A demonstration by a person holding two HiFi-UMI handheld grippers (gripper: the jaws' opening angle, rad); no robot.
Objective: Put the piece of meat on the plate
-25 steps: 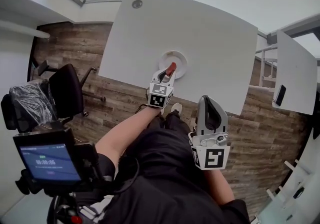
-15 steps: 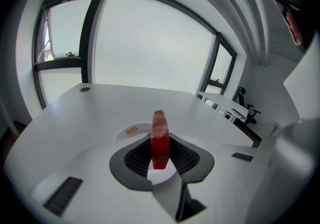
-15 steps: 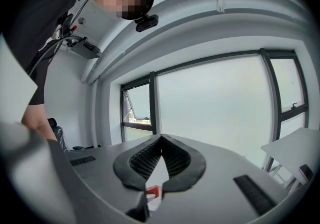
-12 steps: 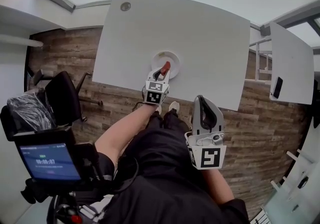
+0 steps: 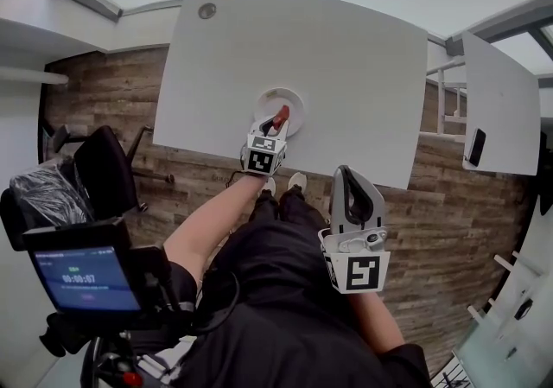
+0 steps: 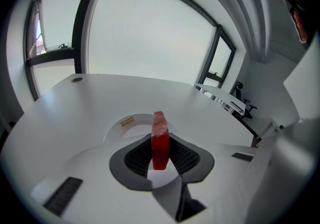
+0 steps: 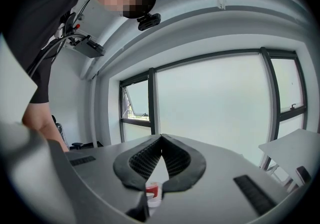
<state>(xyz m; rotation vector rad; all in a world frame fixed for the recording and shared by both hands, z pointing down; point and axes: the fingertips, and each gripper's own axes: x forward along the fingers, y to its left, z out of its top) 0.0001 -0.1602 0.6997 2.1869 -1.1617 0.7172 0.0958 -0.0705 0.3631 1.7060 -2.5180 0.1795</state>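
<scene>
A red piece of meat [image 5: 281, 115] stands on edge between the jaws of my left gripper [image 5: 275, 124], which is shut on it. The gripper holds it just above the small white plate [image 5: 295, 99] near the front edge of the white table [image 5: 354, 49]. In the left gripper view the meat [image 6: 160, 140] sticks up between the dark pads, with the plate's rim [image 6: 131, 121] right behind it. My right gripper [image 5: 350, 175] hangs over the person's lap, short of the table. In the right gripper view its jaws [image 7: 161, 140] are shut on nothing.
A round cable hole [image 5: 206, 10] sits at the table's far left corner. A second white table [image 5: 501, 110] stands to the right. A black office chair [image 5: 108, 162] and a screen on a stand [image 5: 85, 278] are on the left, over wooden floor.
My left gripper has sunk with the meat, closer to the plate. The right gripper has kept still.
</scene>
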